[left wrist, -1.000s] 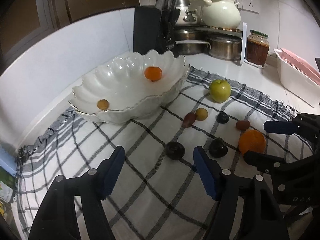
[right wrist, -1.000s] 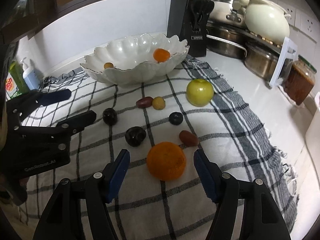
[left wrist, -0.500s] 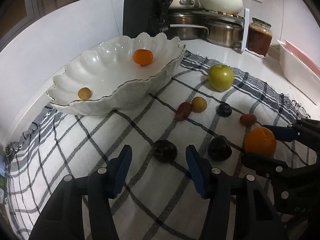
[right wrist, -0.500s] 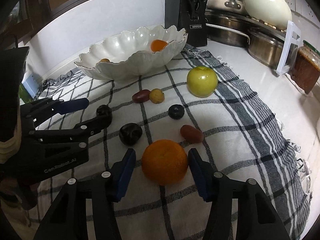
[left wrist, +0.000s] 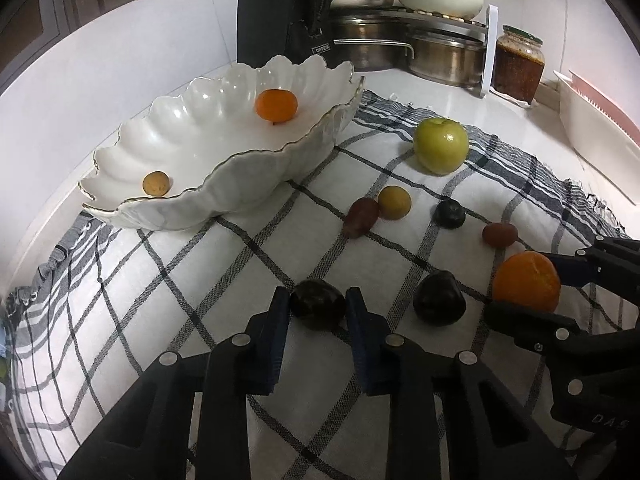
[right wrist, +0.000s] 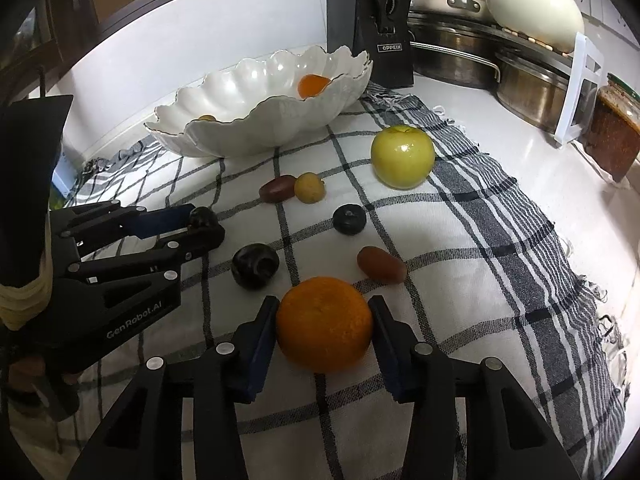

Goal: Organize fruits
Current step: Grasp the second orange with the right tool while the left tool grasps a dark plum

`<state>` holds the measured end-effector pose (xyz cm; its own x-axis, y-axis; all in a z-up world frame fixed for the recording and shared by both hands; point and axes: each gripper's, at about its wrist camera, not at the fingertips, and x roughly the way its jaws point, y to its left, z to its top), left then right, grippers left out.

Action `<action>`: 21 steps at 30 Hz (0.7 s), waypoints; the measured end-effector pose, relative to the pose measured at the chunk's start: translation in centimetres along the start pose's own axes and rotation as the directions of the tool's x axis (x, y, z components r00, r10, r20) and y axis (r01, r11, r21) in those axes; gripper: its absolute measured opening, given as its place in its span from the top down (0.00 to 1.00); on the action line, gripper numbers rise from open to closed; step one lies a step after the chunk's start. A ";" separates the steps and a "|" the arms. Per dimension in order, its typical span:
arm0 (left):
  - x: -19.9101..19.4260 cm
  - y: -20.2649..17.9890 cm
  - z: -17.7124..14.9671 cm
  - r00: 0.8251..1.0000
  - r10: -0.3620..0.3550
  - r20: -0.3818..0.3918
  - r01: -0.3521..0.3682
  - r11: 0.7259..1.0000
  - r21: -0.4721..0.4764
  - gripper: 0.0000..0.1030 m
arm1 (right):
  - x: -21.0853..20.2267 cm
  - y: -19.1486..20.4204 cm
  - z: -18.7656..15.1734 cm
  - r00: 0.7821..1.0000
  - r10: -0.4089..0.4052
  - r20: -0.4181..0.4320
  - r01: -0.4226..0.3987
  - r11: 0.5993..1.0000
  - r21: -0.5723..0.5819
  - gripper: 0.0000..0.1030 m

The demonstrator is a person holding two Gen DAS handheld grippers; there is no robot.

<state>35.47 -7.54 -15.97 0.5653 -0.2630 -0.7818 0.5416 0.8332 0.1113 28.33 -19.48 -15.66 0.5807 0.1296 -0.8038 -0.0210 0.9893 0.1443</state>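
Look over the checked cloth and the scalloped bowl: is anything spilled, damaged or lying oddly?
Nothing stands out. The white scalloped bowl sits upright on the checked cloth, and the green apple and small fruits look whole. The left gripper is closing around a dark plum, the right gripper around an orange.

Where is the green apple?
The green apple sits on the checked cloth in both wrist views, right of the white bowl, beyond the small yellow fruit.
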 end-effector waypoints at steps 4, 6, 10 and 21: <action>-0.2 0.0 0.0 1.000 -0.009 0.002 0.009 1.000 -0.001 0.72 | 0.0 0.0 0.0 1.000 0.002 0.000 -0.002 1.000 0.002 0.56; -0.6 0.0 0.0 1.000 -0.011 0.007 0.011 1.000 -0.003 0.72 | -0.1 -0.1 0.0 1.000 0.008 0.000 -0.008 1.000 0.012 0.56; -1.5 0.0 0.0 1.000 -0.020 0.021 0.021 1.000 -0.016 0.72 | -0.2 -0.2 0.0 1.000 0.021 -0.002 -0.020 1.000 0.024 0.56; -3.8 0.1 0.0 0.998 -0.009 0.055 0.012 0.998 -0.054 0.72 | -1.9 0.3 0.7 0.998 0.032 0.052 -0.032 0.999 0.000 0.56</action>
<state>33.39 -6.49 -13.00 0.5938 -0.2967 -0.7479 0.5141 0.8549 0.0690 27.75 -19.48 -13.71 0.6209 0.1577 -0.7679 -0.0396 0.9846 0.1702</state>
